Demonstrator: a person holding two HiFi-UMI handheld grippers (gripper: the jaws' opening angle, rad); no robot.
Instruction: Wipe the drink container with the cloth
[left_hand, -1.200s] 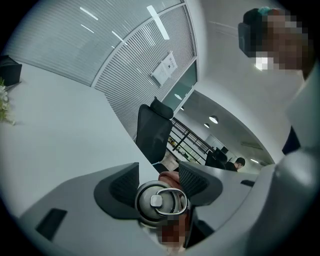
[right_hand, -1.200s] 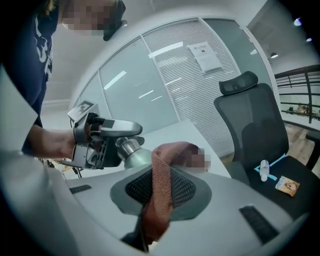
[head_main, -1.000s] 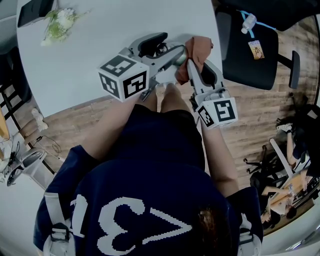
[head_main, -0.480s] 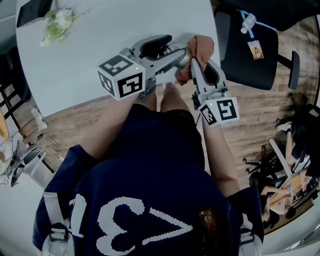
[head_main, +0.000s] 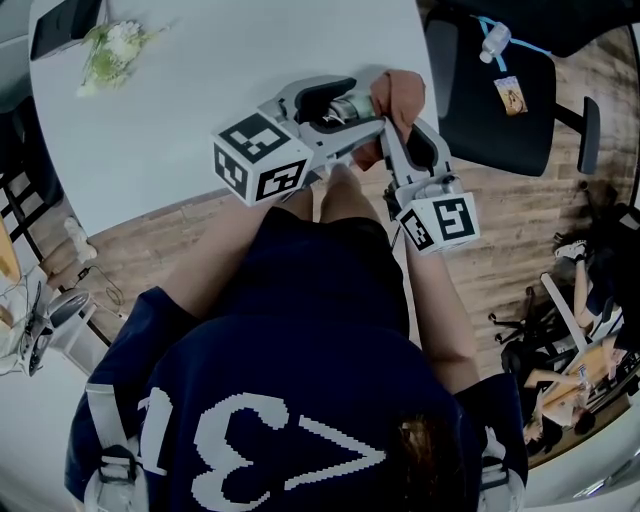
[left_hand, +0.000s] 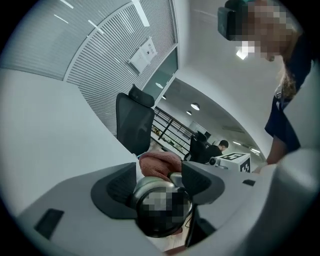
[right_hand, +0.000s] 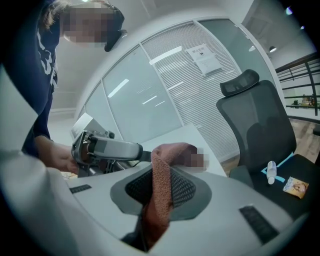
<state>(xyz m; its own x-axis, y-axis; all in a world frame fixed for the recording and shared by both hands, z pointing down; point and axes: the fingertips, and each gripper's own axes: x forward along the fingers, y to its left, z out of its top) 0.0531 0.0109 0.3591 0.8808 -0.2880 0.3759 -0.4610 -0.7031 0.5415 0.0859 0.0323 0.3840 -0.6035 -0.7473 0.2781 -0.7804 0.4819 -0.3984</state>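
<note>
Pinching cloth (right_hand: 159, 205), right gripper (right_hand: 161, 186) seemingly touches container (left_hand: 146, 188).

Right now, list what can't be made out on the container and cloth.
- Container: left gripper view, a patch covers its near end; cloth hides the far end.
- Cloth: right gripper view, another patch covers its tip; its lower end vanishes in the dark gap below.
</note>
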